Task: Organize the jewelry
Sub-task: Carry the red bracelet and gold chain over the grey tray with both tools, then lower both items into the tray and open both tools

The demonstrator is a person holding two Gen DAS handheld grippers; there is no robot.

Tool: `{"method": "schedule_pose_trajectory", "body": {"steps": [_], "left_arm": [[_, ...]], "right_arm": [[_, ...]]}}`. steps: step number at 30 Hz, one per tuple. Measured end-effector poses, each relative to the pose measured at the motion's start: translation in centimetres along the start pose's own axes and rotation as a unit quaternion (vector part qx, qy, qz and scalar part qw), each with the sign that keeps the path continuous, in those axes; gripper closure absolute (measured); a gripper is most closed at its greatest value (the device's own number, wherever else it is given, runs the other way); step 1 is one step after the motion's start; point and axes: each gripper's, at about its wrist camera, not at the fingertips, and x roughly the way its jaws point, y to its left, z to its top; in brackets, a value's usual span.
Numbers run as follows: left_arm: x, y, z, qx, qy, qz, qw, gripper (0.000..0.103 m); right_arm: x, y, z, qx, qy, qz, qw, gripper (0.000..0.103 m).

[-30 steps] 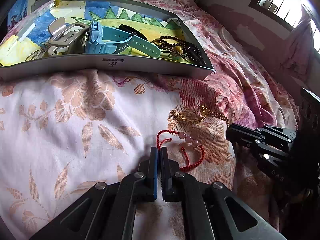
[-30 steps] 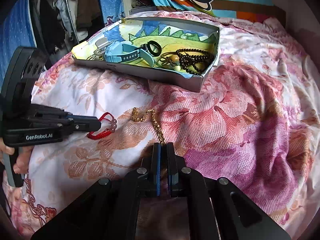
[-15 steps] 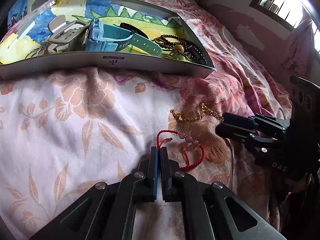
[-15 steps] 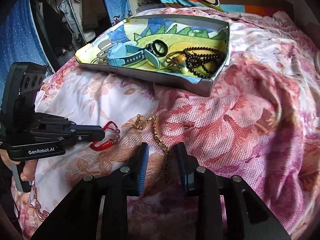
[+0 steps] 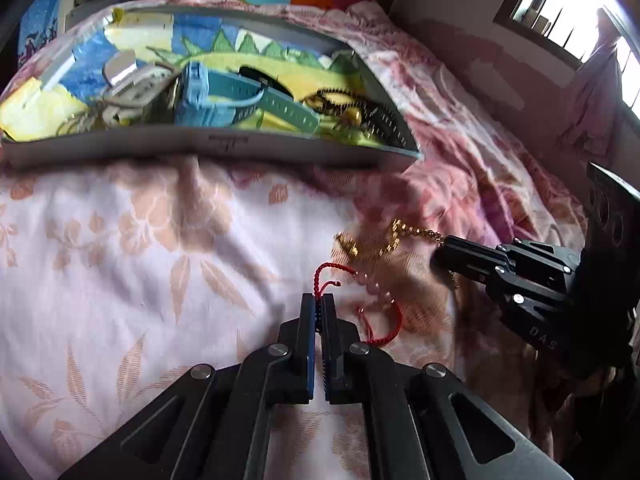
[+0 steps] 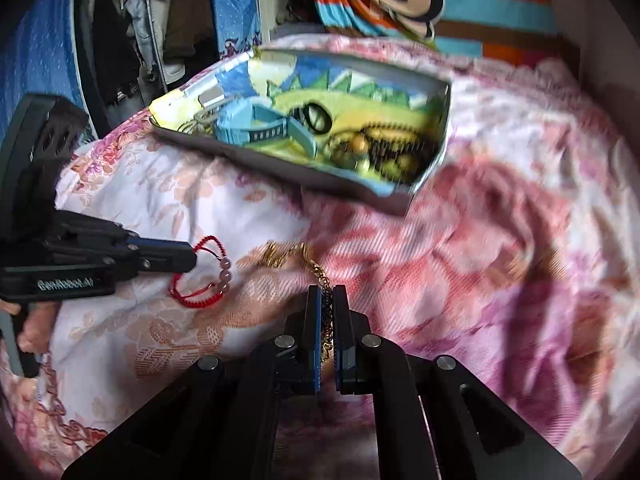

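On the floral pink bedspread (image 5: 120,248), I see my left gripper (image 5: 319,300) level, pinching the red cord bracelet (image 5: 380,312); my right gripper (image 6: 327,292) clamps the gold chain (image 6: 296,256).

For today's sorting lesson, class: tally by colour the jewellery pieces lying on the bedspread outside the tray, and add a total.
Red: 1, the red cord bracelet, pinched by the left gripper.
Gold: 1, the gold chain, pinched by the right gripper.
Total: 2, both outside the tray.
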Motion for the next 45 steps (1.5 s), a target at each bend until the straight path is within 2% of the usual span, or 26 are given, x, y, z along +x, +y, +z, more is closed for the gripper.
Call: {"method": "schedule_pose_trajectory", "body": {"steps": [6,11,15,19,25,28,32,38,45], "left_arm": [[-2.5,-0.8,1.0,0.005,-0.057,0.007,0.9983,0.1],[-4.8,-0.9,3.1,0.001,-0.098,0.007,0.9952,0.1],[-6.0,-0.7,6.9,-0.005,-0.13,0.015,0.9914,0.1],[-6.4,-0.5,10.7,-0.008,-0.167,0.044,0.985,0.1],[-4.6,1.3,15.0,-0.034,-0.182,0.08,0.9795,0.1],[-2.6,3.0,16.3,-0.051,-0.167,0.087,0.9808,0.1],[-0.6,4.9,17.0,-0.07,-0.146,0.099,0.9819,0.1],[1.3,6.8,16.8,-0.082,-0.127,0.111,0.9823,0.1],[2.8,7.3,16.4,-0.086,-0.096,0.119,0.9846,0.1]], "right_arm": [[-3.3,0.1,1.7,-0.025,-0.068,-0.047,0.996,0.098],[-5.5,-0.5,3.9,-0.028,-0.108,-0.061,0.992,0.098],[-6.5,-1.2,6.3,-0.026,-0.135,-0.067,0.988,0.098],[-6.8,-2.1,9.9,-0.013,-0.17,-0.063,0.983,0.098],[-5.6,-2.7,14.9,-0.004,-0.209,-0.046,0.977,0.098],[-3.1,-2.9,16.4,0.004,-0.202,-0.036,0.979,0.098],[1.9,-3.4,16.9,0.032,-0.167,-0.008,0.985,0.098],[7.8,-3.2,14.5,0.051,-0.113,0.01,0.992,0.098],[10.5,-3.4,12.5,0.072,-0.07,0.006,0.995,0.098]]}}
